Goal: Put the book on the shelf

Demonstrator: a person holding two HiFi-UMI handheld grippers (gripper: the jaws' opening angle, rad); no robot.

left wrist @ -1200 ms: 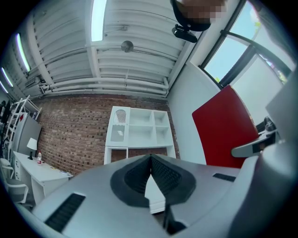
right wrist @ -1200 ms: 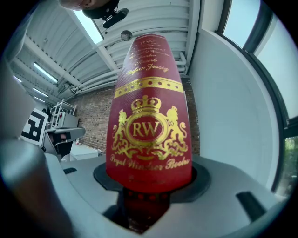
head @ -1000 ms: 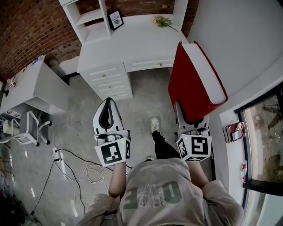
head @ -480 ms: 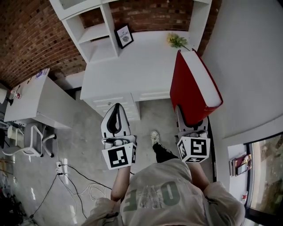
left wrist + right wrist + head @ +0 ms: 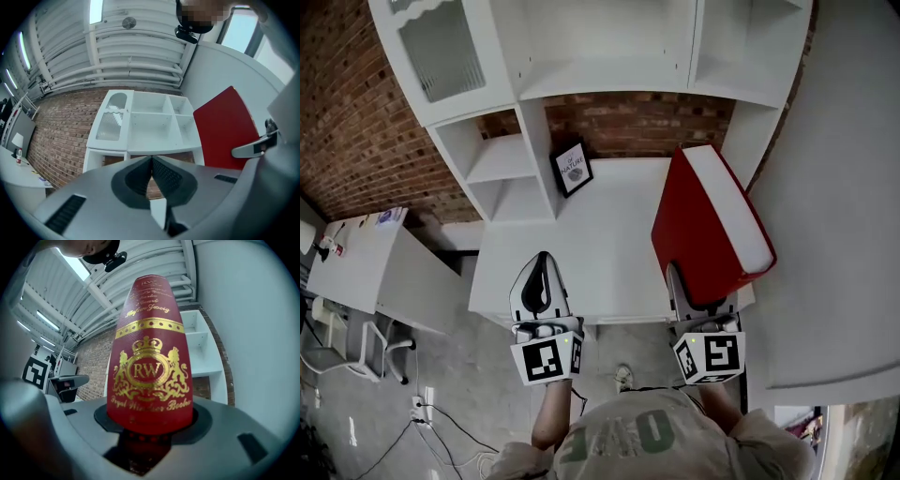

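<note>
Brick wall (image 5: 356, 112) backs the white shelf (image 5: 609, 56) above the bench (image 5: 600, 253). Before the shelf, jaws of the right gripper (image 5: 698, 298) clamp the red book (image 5: 705, 225); jaws of the left gripper (image 5: 541, 270) are closed, empty.

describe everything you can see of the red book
The book is a thick hardback, red cover, white page block. Its spine bears gold print: a crowned crest with two lions and the letters RW. The right gripper is shut on its lower end, holding it tilted upward over the white desk, before the shelves. Nothing else touches it.
</note>
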